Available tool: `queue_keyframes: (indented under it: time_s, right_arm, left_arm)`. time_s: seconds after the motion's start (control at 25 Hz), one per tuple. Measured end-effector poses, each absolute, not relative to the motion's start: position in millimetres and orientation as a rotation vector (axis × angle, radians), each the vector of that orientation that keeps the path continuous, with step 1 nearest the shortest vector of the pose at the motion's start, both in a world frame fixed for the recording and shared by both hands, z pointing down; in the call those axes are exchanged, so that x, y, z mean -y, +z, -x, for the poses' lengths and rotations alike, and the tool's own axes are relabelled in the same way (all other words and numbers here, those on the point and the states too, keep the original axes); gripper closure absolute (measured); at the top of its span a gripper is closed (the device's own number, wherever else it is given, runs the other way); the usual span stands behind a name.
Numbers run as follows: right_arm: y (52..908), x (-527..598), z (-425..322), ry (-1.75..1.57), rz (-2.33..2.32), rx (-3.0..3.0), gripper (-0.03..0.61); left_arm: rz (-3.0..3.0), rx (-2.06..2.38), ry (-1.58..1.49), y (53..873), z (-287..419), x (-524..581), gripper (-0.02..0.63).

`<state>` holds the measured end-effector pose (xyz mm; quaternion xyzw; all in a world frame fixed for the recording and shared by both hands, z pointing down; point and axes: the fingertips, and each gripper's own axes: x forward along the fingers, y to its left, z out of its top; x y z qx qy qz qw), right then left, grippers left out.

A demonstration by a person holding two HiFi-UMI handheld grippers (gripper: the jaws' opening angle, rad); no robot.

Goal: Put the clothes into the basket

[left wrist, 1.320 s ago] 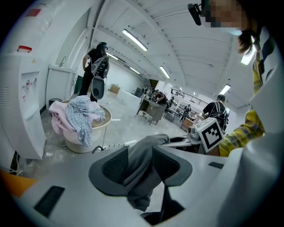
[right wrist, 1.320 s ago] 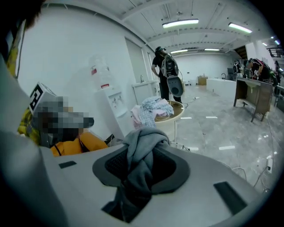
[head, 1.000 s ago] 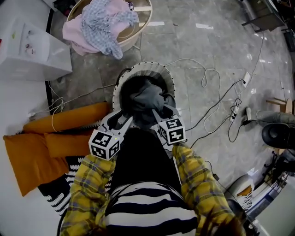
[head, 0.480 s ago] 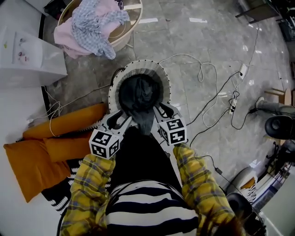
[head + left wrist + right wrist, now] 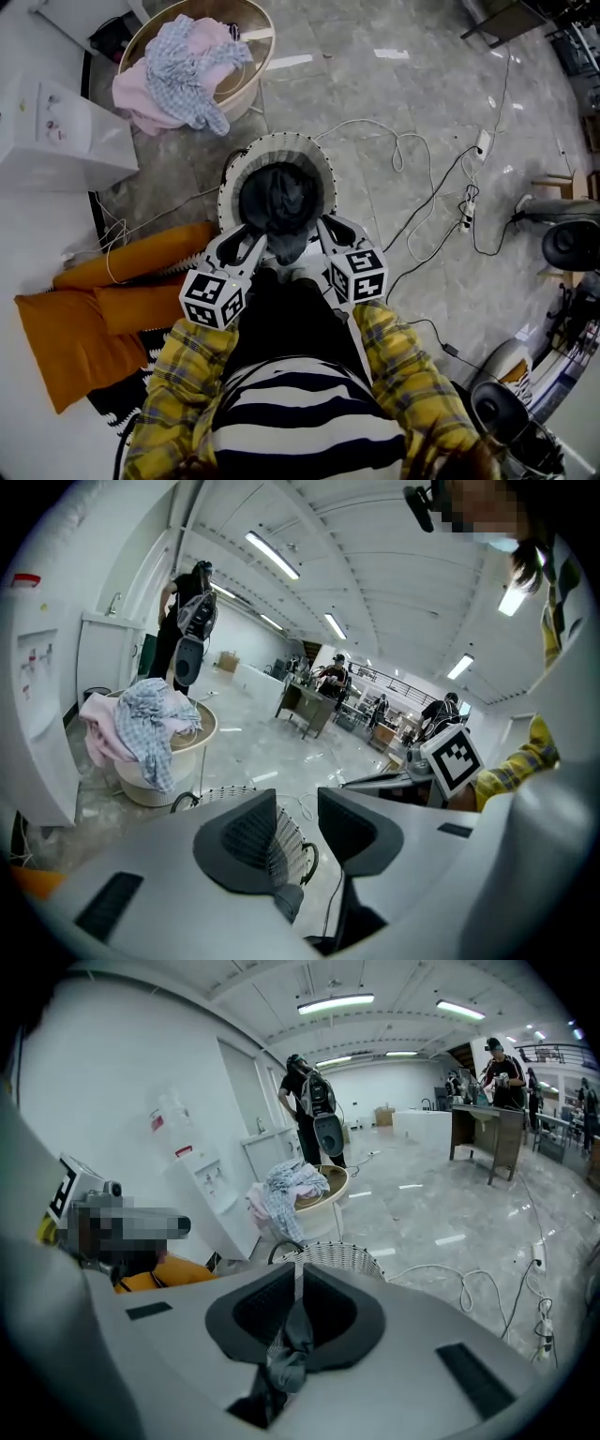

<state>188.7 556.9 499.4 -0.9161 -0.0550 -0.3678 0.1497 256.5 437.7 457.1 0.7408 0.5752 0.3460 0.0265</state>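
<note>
1. Here the round white wire-ribbed basket [image 5: 228, 187] stands on the grey marble-patterned floor [image 5: 394, 84], at the centre of the head view.
2. The dark grey cloth garment [image 5: 281, 197] lies inside this basket and fills its middle. One fold reaches up over the near rim.
3. The right gripper [image 5: 297, 1274] has its jaws closing, and they are clamped on a thin fold of the garment. A strand of the cloth hangs below the pads.
4. The left gripper [image 5: 298, 803] has its jaws closing, yet they stand apart and the pads press on nothing. The basket's rim shows through the gap, and a scrap of grey cloth shows low at its base.
5. The marker cubes, left [image 5: 213, 298] and right [image 5: 359, 276], bear black-and-white square patterns.
6. At the far left, well apart from the basket, a pale wooden round tub [image 5: 253, 37] holds a pink cloth [image 5: 131, 89] and a blue-checked cloth [image 5: 183, 66]. Both are draped over its rim.
7. At the left stands a white cabinet [image 5: 56, 131] whose small stickers are too small to read.
8. Orange cushions [image 5: 66, 328] lie at the near left.
9. White cables [image 5: 412, 159] trail across the floor on the right.
</note>
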Motion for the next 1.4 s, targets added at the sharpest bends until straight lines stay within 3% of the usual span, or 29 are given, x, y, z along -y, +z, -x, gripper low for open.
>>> queue_keyframes:
  time_s: [0.68, 1.4]
  right_arm:
    - [438.5, -554.8, -143.4, -0.965, 2.719, 0.178, 0.546]
    - [426.5, -552.0, -137.5, -0.928, 2.695, 0.164, 0.552]
  left_arm:
    - [-2.450, -1.728, 0.846, 384.8, -249.6, -425.4, 0.548]
    - [-2.520, -1.579, 0.926, 390.7, -251.3, -405.8, 0.552]
